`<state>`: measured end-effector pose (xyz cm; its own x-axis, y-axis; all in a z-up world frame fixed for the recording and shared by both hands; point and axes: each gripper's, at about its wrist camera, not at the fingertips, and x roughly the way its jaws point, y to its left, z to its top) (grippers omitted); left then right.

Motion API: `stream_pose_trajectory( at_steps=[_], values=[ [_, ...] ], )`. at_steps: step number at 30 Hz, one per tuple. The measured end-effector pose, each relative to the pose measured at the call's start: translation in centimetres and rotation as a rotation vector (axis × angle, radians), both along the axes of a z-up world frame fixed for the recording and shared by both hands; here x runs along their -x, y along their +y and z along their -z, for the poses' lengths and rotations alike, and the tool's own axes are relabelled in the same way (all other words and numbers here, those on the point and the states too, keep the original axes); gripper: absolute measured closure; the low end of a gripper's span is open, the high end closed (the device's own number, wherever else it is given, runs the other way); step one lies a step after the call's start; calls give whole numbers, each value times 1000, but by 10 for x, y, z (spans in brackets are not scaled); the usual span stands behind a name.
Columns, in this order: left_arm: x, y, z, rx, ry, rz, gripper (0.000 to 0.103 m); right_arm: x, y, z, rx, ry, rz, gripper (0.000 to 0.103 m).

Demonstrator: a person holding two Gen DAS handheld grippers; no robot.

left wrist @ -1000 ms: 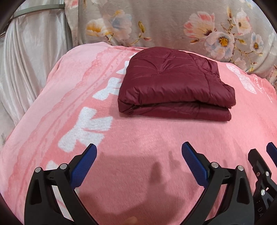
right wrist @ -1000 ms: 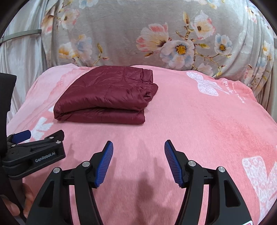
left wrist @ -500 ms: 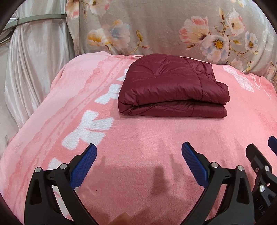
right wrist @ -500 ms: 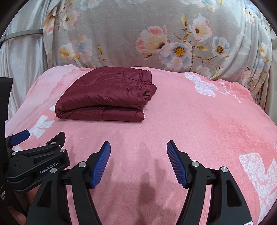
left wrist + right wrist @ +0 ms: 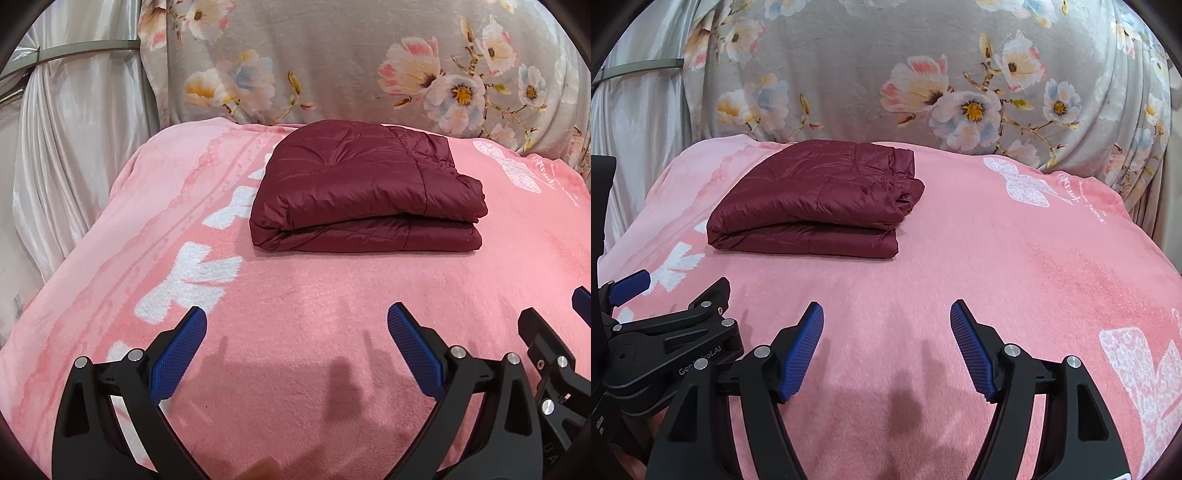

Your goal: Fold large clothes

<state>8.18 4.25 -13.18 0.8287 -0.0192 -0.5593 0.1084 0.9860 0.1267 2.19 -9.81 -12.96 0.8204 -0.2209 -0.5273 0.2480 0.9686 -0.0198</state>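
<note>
A dark red quilted jacket [image 5: 365, 192] lies folded into a compact rectangle on the pink blanket [image 5: 295, 295]; it also shows in the right wrist view [image 5: 812, 206]. My left gripper [image 5: 295, 317] is open and empty, well short of the jacket's near edge. My right gripper [image 5: 886, 310] is open and empty, in front of the jacket and a little to its right. The right gripper shows at the right edge of the left wrist view [image 5: 554, 332], and the left gripper shows at the left edge of the right wrist view [image 5: 665, 299].
A grey floral fabric [image 5: 923, 74] hangs behind the bed. A pale satin curtain [image 5: 66, 147] hangs at the left. The blanket [image 5: 997, 258] has white bow patterns and drops off at the left and right sides.
Both grippers have drawn back and tilted up, so the jacket sits lower and farther in view. The right gripper has opened a little wider. The jacket has not moved.
</note>
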Motion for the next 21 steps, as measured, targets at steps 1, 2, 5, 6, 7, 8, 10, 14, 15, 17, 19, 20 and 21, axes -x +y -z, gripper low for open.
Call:
stream_pose_trajectory(
  at_steps=[1, 2, 5, 6, 7, 8, 10, 14, 15, 17, 19, 20, 21],
  values=[
    [0, 0, 0, -1, 0, -2, 7, 0, 0, 0, 1, 1, 0, 34],
    [0, 0, 0, 0, 0, 1, 7, 1, 1, 0, 2, 0, -1, 34],
    [2, -1, -1, -5, -5, 2, 7, 0, 0, 1, 4, -2, -2, 34],
    [2, -1, -1, -4, -4, 2, 7, 0, 0, 1, 3, 0, -2, 34],
    [2, -1, -1, -5, -4, 1, 7, 0, 0, 1, 1, 0, -1, 34],
    [2, -1, -1, -3, -3, 3, 7, 0, 1, 1, 1, -1, 0, 34],
    [2, -1, -1, -4, -4, 1, 7, 0, -1, 2, -3, 0, -1, 34],
    [3, -2, -1, -5, -3, 2, 7, -2, -2, 5, -11, 15, 0, 34],
    [2, -2, -1, -7, -3, 1, 7, -3, -2, 6, -13, 18, -1, 34],
    [3, -3, -1, -10, -1, 1, 7, -3, -3, 6, -16, 20, -5, 33],
    [2, -3, -1, -15, 1, 2, 7, -3, -4, 7, -19, 24, -6, 33],
    [1, -3, -1, -17, 2, 1, 7, -4, -5, 6, -20, 28, -7, 33],
    [1, -4, -1, -18, 2, 0, 7, -5, -6, 6, -21, 31, -8, 33]
  ],
)
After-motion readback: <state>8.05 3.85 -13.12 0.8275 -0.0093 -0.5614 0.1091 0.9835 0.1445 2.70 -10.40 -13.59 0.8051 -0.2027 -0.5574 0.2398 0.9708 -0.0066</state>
